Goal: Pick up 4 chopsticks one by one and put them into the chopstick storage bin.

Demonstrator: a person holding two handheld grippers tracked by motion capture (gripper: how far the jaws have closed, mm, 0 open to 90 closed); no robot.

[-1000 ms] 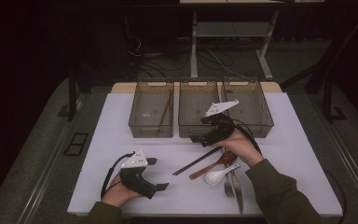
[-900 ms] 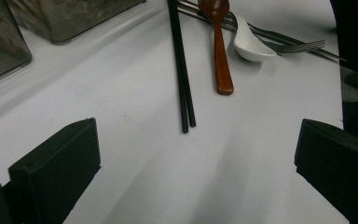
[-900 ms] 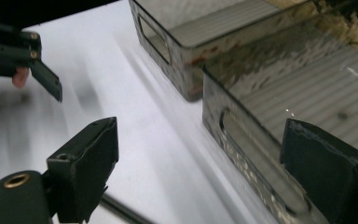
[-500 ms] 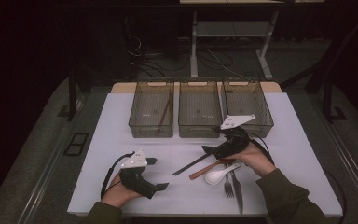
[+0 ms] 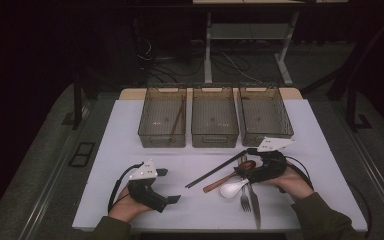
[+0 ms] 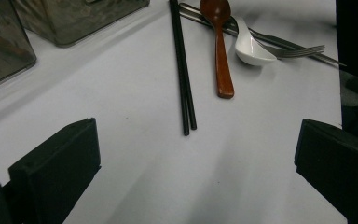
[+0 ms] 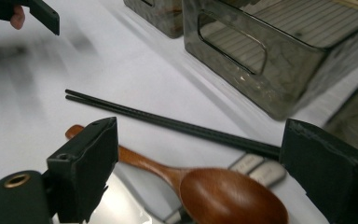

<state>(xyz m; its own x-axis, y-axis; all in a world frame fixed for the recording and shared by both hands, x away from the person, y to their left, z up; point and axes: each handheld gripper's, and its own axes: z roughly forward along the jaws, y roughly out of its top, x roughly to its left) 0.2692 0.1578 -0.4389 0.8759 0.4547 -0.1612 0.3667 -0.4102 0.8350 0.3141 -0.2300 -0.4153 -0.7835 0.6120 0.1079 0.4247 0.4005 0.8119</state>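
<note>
A cutlery pile lies at the table's near right: black chopsticks (image 5: 214, 171), a brown wooden spoon (image 5: 228, 178), a white ceramic spoon (image 5: 232, 189), a fork (image 5: 244, 198) and a knife (image 5: 255, 206). My right gripper (image 5: 244, 162) is low over the pile's far end and open. In the right gripper view (image 7: 200, 140) the wooden spoon's bowl (image 7: 233, 198) lies between the jaws, with the chopsticks (image 7: 168, 122) just beyond. My left gripper (image 5: 169, 185) rests open on the table at the near left, holding nothing. In the left gripper view (image 6: 198, 140) its jaws face the chopsticks (image 6: 182, 74) and wooden spoon (image 6: 220, 46).
Three clear brown bins stand in a row at the back: the left bin (image 5: 150, 131) holds brown sticks, the middle bin (image 5: 215, 137) and the right bin (image 5: 267, 135) look bare. The white table top (image 5: 130, 155) ends near my hands at the front edge.
My right gripper has come back from the bins and down to the cutlery pile. The left gripper has stayed put.
</note>
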